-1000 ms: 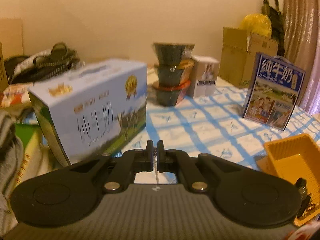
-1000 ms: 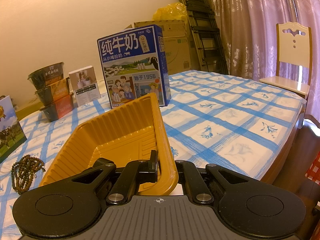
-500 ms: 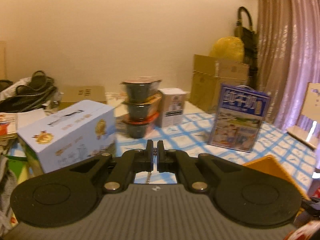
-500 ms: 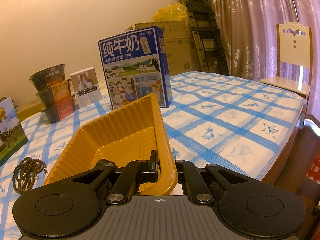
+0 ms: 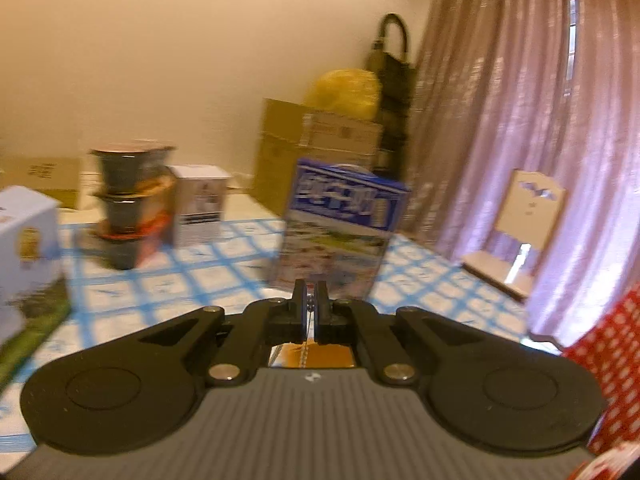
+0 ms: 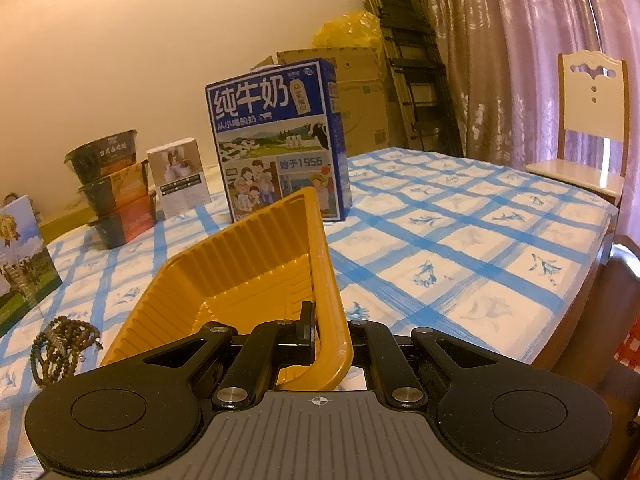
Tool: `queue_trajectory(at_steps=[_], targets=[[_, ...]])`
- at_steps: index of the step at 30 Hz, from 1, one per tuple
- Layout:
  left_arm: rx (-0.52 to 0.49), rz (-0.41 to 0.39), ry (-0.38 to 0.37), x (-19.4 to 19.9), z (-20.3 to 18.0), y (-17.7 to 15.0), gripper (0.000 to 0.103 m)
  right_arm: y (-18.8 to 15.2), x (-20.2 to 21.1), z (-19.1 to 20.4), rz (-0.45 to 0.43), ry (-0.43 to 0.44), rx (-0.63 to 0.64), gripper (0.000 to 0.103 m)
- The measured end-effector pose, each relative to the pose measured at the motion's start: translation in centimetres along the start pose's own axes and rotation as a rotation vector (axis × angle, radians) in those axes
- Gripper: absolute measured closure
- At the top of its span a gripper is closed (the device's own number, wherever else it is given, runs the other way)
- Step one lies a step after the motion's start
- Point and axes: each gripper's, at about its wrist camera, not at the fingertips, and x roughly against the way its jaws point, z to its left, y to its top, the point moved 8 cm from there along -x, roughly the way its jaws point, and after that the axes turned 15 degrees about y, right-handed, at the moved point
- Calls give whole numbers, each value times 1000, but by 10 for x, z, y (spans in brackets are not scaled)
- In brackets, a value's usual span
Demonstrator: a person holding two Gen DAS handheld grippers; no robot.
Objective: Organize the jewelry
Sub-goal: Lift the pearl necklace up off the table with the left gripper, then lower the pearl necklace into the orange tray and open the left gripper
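My right gripper (image 6: 324,320) is shut on the near rim of a ribbed yellow tray (image 6: 240,280), which lies on the blue-checked tablecloth. A brown bead bracelet (image 6: 64,344) lies on the cloth to the tray's left. My left gripper (image 5: 310,300) is shut on a thin silver chain (image 5: 306,344) that hangs down between the fingers, held above the table. A patch of the yellow tray (image 5: 320,356) shows directly below the left gripper.
A blue milk carton box (image 6: 280,144) stands behind the tray. Stacked dark bowls (image 6: 112,188) and a small white box (image 6: 178,176) stand at the back left. A pale milk box (image 5: 24,248) stands at the left. A chair (image 6: 588,120) stands past the table's right edge.
My left gripper has swung right and risen with the chain, from facing the pale milk box to over the yellow tray. The right gripper holds the tray nearly still.
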Motion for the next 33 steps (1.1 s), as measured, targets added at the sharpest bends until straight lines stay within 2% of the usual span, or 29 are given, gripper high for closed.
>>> queue_trajectory(at_steps=[9,15,18,21,26,28,29,33], targets=[[45,35,-190,-32,-82,-2,101,1,-1,0,-2,5,-17,97],[56,58,-259,-56,-119,-9,101,0,0,-2,-4,9,-24,97],[60,127,-263,-75,-126,-29,101,0,0,-2,-5,10,-25,97],[72,230,-266,-95,-130,-60,101,0,0,-2,-4,10,-25,97],[62,343,-226,-113,-123,-104,100,0,-1,-2,-3,9,-26,97],[64,372,-223,-116,-120,-117,98,-1,-1,-2,-2,7,-28,97],[68,384,-217,-117,-118,-122,93,-1,-1,-2,-2,7,-28,97],[80,393,-190,-111,-106,-131,86,-2,-1,-3,-1,7,-28,97]])
